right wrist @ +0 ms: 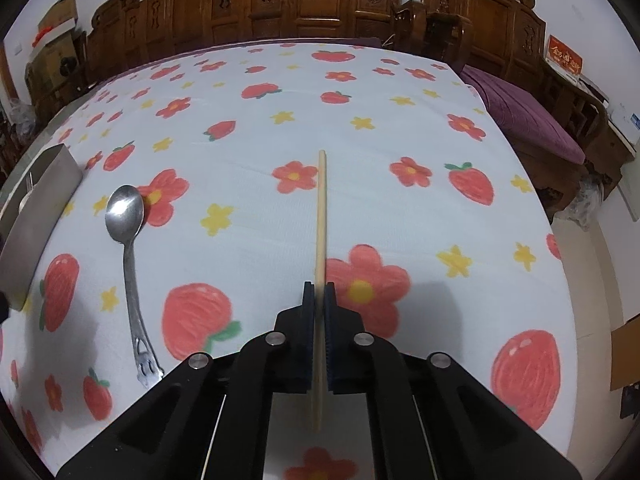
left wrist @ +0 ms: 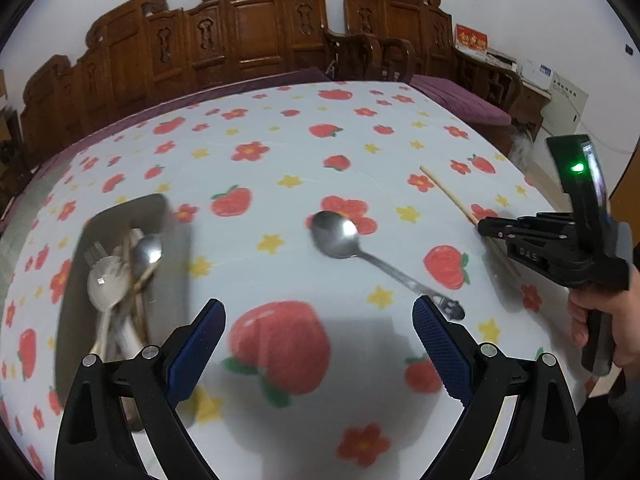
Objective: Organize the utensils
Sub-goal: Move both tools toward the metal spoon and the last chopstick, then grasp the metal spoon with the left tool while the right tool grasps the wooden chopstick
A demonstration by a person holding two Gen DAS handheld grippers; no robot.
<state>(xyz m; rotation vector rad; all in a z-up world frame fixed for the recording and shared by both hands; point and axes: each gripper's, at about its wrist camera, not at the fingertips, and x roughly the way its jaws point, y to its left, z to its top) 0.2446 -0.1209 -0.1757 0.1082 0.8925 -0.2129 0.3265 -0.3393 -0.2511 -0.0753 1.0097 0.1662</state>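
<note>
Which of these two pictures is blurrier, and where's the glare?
Left wrist view: motion blur smears the metal tray and cloth prints; glare spot on the spoon bowl. Right wrist view: sharper, the chopstick crisp, edges bowed by fisheye.

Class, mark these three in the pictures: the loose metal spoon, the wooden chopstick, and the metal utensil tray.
metal spoon (left wrist: 335, 236), left wrist view, on its bowl.
wooden chopstick (right wrist: 321, 216), right wrist view, on its shaft ahead of the pads.
utensil tray (left wrist: 176, 240), left wrist view, on its right wall.
</note>
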